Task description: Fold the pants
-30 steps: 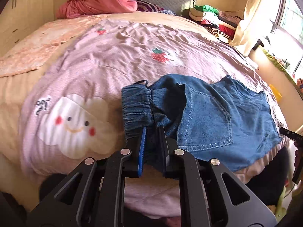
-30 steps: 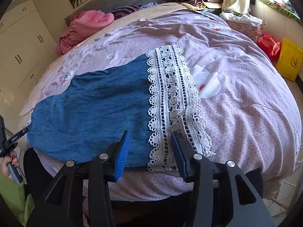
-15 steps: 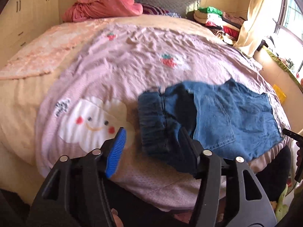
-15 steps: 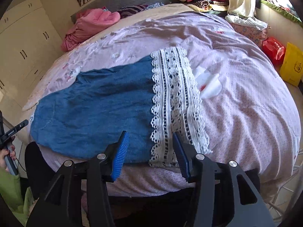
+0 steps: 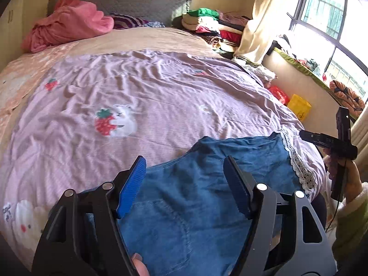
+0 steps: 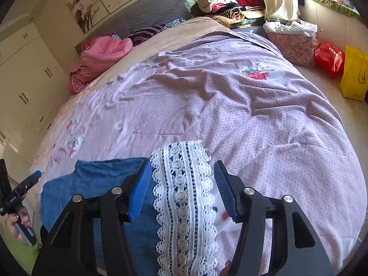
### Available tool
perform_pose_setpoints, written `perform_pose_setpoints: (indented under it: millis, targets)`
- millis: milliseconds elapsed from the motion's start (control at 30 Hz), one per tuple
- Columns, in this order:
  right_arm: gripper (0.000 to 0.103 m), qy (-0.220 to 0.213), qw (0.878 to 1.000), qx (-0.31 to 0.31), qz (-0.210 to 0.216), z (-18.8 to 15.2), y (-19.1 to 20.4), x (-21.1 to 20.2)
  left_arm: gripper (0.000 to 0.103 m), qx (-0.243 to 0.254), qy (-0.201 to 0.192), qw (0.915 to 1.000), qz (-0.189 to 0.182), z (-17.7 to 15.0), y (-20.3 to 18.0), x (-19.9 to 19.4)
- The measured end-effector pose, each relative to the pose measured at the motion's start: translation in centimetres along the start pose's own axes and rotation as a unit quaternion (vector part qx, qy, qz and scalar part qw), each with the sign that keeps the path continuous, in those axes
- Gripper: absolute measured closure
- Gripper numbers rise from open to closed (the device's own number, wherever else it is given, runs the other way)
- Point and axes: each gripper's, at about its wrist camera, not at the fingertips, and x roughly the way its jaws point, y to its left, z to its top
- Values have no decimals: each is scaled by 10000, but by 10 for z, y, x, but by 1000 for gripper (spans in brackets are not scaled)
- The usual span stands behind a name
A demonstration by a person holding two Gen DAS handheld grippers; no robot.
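Blue denim pants (image 5: 202, 195) with a back pocket and a white lace hem (image 5: 299, 168) lie flat near the front edge of the bed. My left gripper (image 5: 185, 172) is open and empty, hovering above the denim. In the right wrist view the pants (image 6: 96, 181) lie at lower left and the lace hem (image 6: 184, 193) runs between the fingers. My right gripper (image 6: 182, 177) is open and empty, straddling the lace band from above. The right gripper also shows in the left wrist view (image 5: 331, 142), past the hem.
A lilac quilt (image 5: 161, 96) with strawberry prints covers the bed. A pink blanket (image 5: 66, 23) lies by the headboard. Stacked clothes (image 5: 211, 23) sit at the far right. Red and yellow bags (image 6: 340, 66) stand on the floor. White wardrobes (image 6: 23, 80) line the left wall.
My left gripper opened, let go of the elastic waistband, and swung right over the pocket area. My right gripper stayed open and moved closer over the lace hem.
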Motion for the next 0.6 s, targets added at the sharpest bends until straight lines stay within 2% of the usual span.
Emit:
perform_pose_setpoints:
  millis: [100, 300, 400, 600]
  targets:
    - [48, 204, 9997, 114, 34, 11, -12, 22, 41, 105, 269, 9995, -137, 13, -16, 42]
    - [49, 589, 9977, 39, 319, 16, -17, 59, 41, 265, 759, 9968, -42, 20, -17, 102]
    - [58, 748, 9964, -122, 372, 9, -13, 71, 41, 259, 1019, 9945, -34, 19, -13, 121]
    - [73, 630, 9948, -735, 306, -6, 4, 67, 41, 265, 1289, 9909, -274, 11, -14, 140]
